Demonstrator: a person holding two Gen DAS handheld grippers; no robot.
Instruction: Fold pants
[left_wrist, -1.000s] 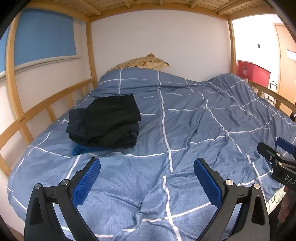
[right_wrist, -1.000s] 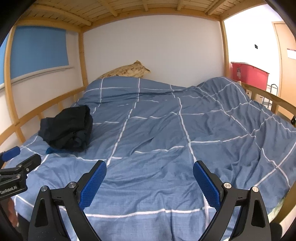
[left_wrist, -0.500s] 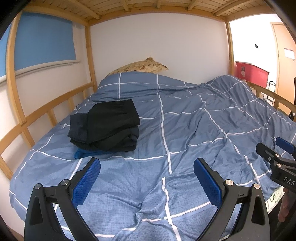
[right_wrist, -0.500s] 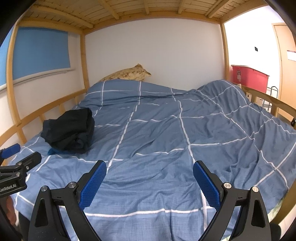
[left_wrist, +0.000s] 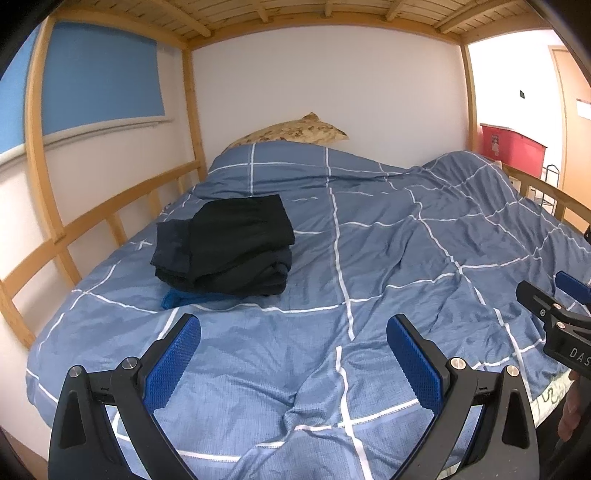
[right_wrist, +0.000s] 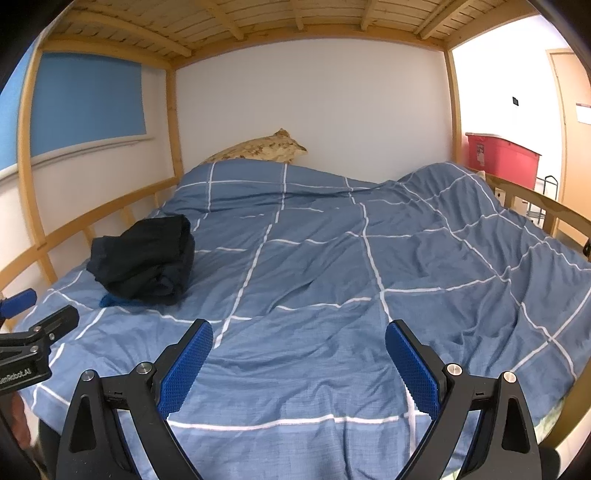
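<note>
A stack of folded dark pants (left_wrist: 225, 245) lies on the left side of the bed, with a bit of blue garment (left_wrist: 181, 298) sticking out beneath it. The stack also shows in the right wrist view (right_wrist: 146, 256). My left gripper (left_wrist: 293, 356) is open and empty, held above the bed's near edge, short of the stack. My right gripper (right_wrist: 299, 363) is open and empty above the middle of the near edge. Each gripper shows at the edge of the other's view: the right one (left_wrist: 554, 317), the left one (right_wrist: 29, 332).
A blue duvet with white grid lines (left_wrist: 369, 258) covers the bed and is bunched up at the far right (right_wrist: 461, 192). A patterned pillow (left_wrist: 291, 131) lies at the head. Wooden rails (left_wrist: 92, 221) run along both sides, slats overhead. A red bin (right_wrist: 502, 157) stands beyond the right rail.
Both grippers have tilted or drawn back slightly, so the bed sits a little lower in each view. The jaws stay open and the pants stack has not moved.
</note>
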